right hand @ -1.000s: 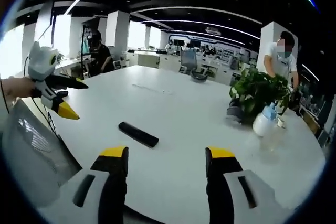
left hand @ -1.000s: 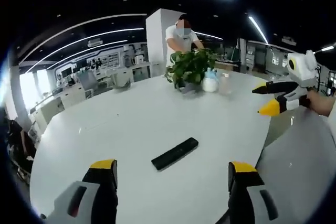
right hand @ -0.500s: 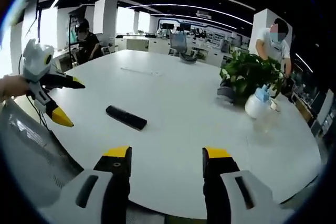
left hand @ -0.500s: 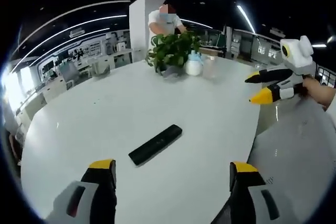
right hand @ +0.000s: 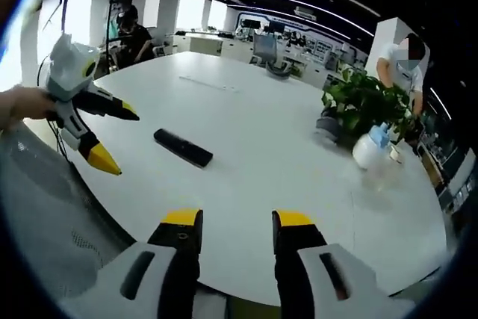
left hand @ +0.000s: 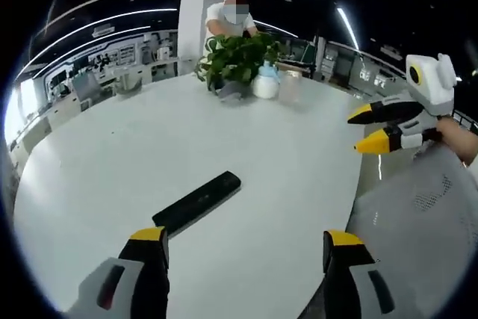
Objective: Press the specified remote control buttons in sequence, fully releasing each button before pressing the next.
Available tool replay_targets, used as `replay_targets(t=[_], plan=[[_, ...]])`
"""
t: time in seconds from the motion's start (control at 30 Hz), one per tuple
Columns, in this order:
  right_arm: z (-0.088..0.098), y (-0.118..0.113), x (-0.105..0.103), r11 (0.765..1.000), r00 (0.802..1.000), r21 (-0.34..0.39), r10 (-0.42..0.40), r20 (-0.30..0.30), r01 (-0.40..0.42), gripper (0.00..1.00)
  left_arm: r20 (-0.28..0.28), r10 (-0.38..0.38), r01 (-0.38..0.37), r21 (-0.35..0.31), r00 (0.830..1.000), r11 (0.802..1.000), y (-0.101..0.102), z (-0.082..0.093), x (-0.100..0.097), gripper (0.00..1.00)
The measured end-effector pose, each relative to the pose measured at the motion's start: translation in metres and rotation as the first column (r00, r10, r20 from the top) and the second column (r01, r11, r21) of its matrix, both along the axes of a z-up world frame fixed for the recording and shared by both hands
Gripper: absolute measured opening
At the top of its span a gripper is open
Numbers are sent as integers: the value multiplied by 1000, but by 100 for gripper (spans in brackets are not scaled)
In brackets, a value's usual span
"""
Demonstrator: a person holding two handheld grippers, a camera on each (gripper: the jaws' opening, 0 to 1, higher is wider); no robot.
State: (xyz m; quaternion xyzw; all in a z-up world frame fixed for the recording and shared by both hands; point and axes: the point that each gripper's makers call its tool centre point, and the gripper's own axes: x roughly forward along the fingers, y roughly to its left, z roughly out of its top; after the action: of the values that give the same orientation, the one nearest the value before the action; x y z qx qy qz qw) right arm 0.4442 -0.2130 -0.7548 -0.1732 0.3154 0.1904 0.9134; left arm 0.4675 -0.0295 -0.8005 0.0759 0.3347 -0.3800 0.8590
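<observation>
Left gripper view: left gripper (left hand: pixel 243 248) is apart above the remote control (left hand: pixel 196 202); right gripper (right hand: pixel 228 225) is also apart.

My right gripper (right hand: pixel 228 223) now has its jaws noticeably closer together than a second ago, while my left gripper (left hand: pixel 243 243) sits nearer the remote control (left hand: pixel 196 203).
</observation>
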Motion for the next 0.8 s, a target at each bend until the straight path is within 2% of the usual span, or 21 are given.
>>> replay_targets(t=[0.1,0.2,0.23,0.27,0.37,0.5,0.73,0.8], plan=[[0,0,-1,1000,1000,-11,6,0,-6,32,-17,10,-11,-42,1000,999,-2,-6,-5,87],[-3,2,-2,1000,1000,-15,17,-15,-17,31,-45,16,-17,-20,999,1000,3,-14,-7,87],[-4,2,-3,1000,1000,-19,23,-19,-23,31,-32,11,-11,4,999,1000,5,-14,-6,87],[-7,3,-4,999,999,-31,33,-30,-33,31,8,9,-10,36,1000,999,9,-15,0,87],[-15,2,-7,995,997,-79,49,-60,-54,27,35,25,-29,100,999,995,16,-19,6,87],[-2,2,-2,996,999,-78,51,11,-50,24,51,22,-26,78,998,997,8,-15,6,88],[-5,-2,-1,997,1000,-72,29,-6,-29,23,47,19,-24,96,999,995,11,-19,7,88],[-7,-2,-2,996,999,-88,35,-9,-36,22,45,42,-45,75,998,996,13,-16,9,88]])
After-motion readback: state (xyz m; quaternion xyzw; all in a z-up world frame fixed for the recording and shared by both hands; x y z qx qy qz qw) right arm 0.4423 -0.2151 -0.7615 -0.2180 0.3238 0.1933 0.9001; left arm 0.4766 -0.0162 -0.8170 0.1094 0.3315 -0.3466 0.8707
